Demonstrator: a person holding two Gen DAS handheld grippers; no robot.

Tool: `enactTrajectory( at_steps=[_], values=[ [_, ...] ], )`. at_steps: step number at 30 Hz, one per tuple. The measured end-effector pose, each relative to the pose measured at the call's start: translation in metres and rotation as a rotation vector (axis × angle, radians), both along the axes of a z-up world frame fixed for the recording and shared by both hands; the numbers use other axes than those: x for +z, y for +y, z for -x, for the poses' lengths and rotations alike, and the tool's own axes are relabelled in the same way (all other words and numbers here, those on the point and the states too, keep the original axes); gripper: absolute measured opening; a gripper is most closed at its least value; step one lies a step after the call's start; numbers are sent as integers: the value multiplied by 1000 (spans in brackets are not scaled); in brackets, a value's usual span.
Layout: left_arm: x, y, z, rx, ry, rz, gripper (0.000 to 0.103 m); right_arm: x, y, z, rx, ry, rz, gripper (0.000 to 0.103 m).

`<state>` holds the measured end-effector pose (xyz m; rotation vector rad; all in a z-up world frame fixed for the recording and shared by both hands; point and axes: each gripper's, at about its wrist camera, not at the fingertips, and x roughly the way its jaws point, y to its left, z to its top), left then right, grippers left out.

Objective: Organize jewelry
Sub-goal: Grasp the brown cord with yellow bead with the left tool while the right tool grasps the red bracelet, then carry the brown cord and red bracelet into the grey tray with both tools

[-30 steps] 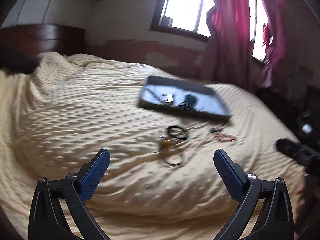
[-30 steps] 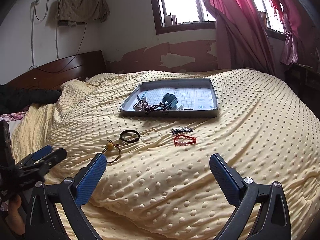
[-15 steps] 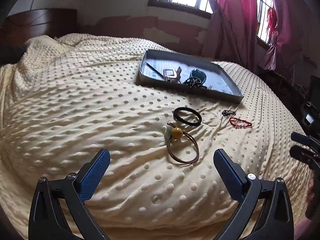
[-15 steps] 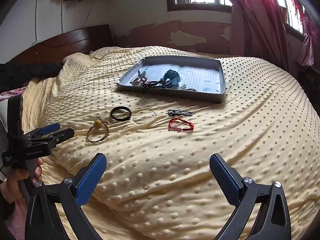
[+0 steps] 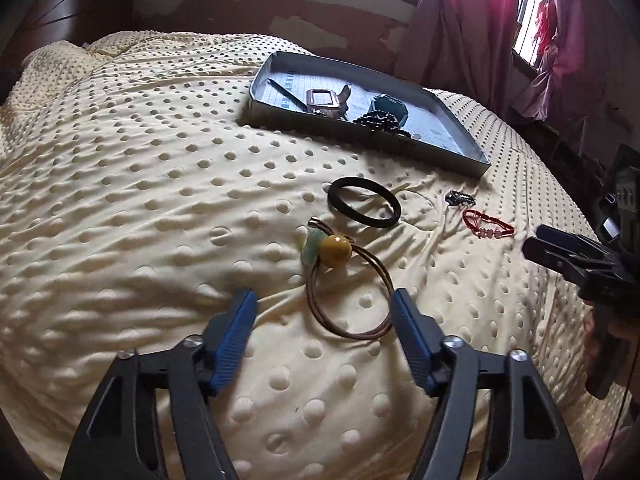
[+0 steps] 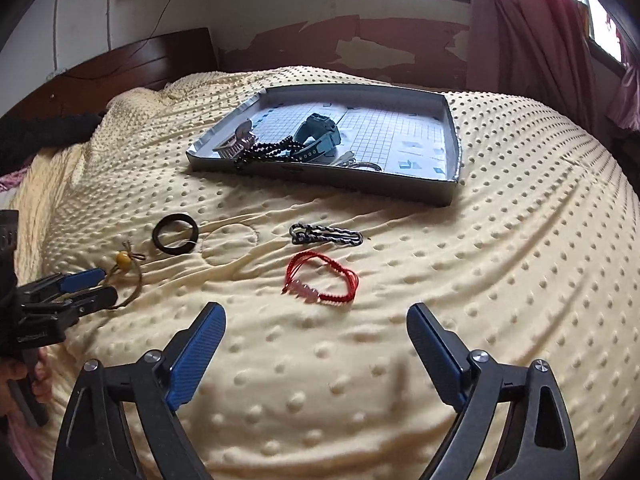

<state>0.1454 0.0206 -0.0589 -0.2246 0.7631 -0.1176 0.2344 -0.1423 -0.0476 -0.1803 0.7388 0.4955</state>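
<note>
My left gripper [image 5: 325,300] is open, its fingers straddling a brown cord bracelet [image 5: 348,304] with a yellow bead [image 5: 335,251] on the yellow dotted blanket. Beyond it lie a black ring [image 5: 364,202], a black-and-white braided band [image 5: 460,199] and a red string bracelet [image 5: 488,228]. My right gripper [image 6: 316,320] is open just short of the red string bracelet [image 6: 320,278]. The braided band [image 6: 326,235] and black ring [image 6: 175,234] lie farther back. A grey tray [image 6: 328,178] holds a teal watch [image 6: 318,140], dark beads [image 6: 268,150] and a clip.
The grey tray [image 5: 360,130] sits toward the bed's far side. A dark wooden headboard [image 6: 132,62] and a peeling wall stand behind. Pink curtains [image 5: 460,20] hang at the right window. A hand [image 6: 24,376] holds the left gripper [image 6: 86,286] at the left edge.
My left gripper moved down and forward to the cord bracelet and its fingers narrowed around it. My right gripper advanced toward the red string bracelet, staying open.
</note>
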Motion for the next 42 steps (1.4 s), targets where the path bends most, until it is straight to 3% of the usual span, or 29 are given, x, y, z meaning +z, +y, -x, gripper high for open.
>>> enactTrajectory(
  at_steps=[5, 10, 13, 24, 31, 34, 42],
  values=[
    [-6, -3, -10, -20, 15, 4, 43, -11, 10, -23, 12, 28, 24, 80],
    [-11, -6, -15, -44, 25, 18, 41, -20, 19, -36, 31, 42, 23, 67],
    [-13, -5, -16, -39, 31, 22, 27, -24, 24, -36, 45, 43, 31, 52],
    [-16, -7, -11, -39, 19, 63, 4, -26, 23, -26, 68, 54, 17, 11],
    [-10, -11, -2, -40, -35, 84, 1, -21, 24, -10, 90, 39, 11, 9],
    [-4, -18, 2, -41, -70, 35, 1, -19, 25, -4, 100, 32, 8, 9],
    [22, -28, 2, -61, -137, 31, 1, -4, 20, 6, 113, 8, -69, 8]
  ],
)
